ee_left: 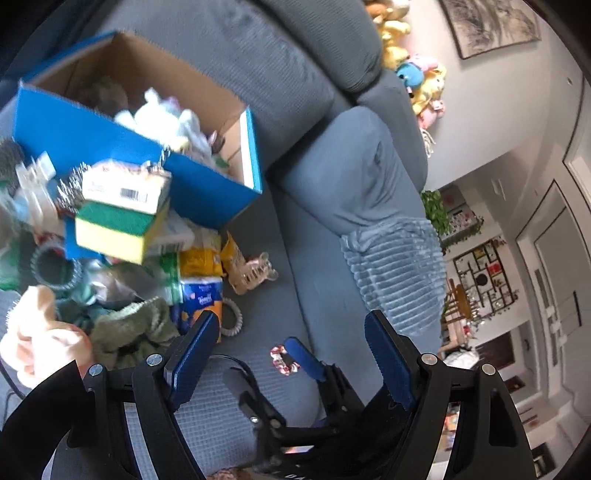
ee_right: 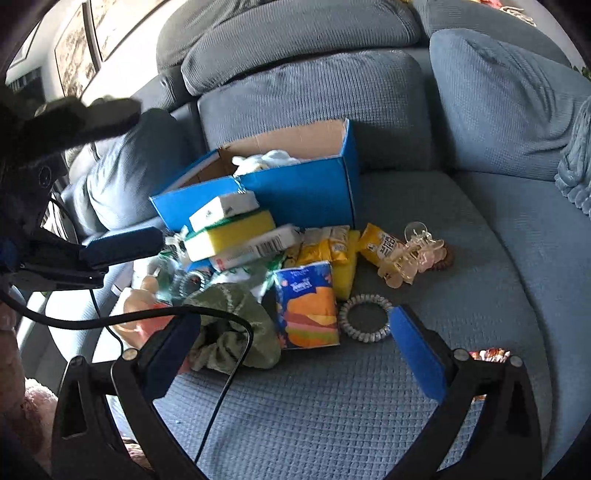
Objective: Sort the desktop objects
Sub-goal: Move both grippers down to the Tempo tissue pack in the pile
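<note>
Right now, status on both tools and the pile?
Both tools open, empty: left tool, right tool. Pile unsorted in front of the blue box; tissue pack nearest the right tool. Black cable crosses the right tool's view.

box [ee_right: 306,192]: we see it blue, open, on the sofa seat, soft toys inside
sponge [ee_right: 236,230]: yellow and green, on top of the pile
tissue pack [ee_right: 308,308]: colourful, standing in front
hair ring [ee_right: 365,318]: clear coil, lying flat just beside the pack

A home living room; a grey-blue sofa [ee_left: 332,192] with cushions fills it; plush toys [ee_left: 417,74] piled behind the sofa; framed picture [ee_left: 487,26] on the wall above.
</note>
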`<state>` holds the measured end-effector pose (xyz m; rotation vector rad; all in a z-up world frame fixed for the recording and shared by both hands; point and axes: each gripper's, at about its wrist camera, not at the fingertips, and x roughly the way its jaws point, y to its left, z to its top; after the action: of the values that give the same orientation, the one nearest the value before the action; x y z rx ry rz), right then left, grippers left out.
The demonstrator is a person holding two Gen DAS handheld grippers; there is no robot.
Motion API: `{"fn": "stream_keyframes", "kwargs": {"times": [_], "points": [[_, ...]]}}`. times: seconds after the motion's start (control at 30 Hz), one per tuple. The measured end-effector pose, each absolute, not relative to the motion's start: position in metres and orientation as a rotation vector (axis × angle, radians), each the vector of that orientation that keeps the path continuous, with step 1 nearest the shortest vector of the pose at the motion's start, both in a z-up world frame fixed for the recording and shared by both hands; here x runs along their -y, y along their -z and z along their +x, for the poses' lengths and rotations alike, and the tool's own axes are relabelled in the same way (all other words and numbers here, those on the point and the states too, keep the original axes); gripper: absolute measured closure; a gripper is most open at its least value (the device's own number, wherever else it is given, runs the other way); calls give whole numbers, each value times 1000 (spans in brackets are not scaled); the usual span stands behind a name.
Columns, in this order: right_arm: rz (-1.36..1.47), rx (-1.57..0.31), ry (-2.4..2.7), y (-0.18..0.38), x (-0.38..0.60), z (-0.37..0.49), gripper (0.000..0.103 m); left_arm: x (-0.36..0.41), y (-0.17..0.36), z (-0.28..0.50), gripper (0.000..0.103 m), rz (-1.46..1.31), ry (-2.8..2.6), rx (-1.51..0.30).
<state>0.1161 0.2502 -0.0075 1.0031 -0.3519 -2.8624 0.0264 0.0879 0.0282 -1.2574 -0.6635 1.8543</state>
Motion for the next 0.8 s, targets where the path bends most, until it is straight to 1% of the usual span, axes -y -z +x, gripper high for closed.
{"fn": "stream_keyframes", "kwargs": {"times": [0.3,0.53,0.6,0.8], "points": [[1042,329,2853,17,-248,101,1,-107,7,11,22,-1426,-1808,662],[1075,325,2835,24,-248,92,1,-111,26,3,22,-1496,-1812,646],[1088,324,2826,27,-248,89,4,-111,32,1,22,-1517,-1808,644],[1103,323,2784,34,-242,80,7,-107,45,-5,22,-1551,-1813,654]]}}
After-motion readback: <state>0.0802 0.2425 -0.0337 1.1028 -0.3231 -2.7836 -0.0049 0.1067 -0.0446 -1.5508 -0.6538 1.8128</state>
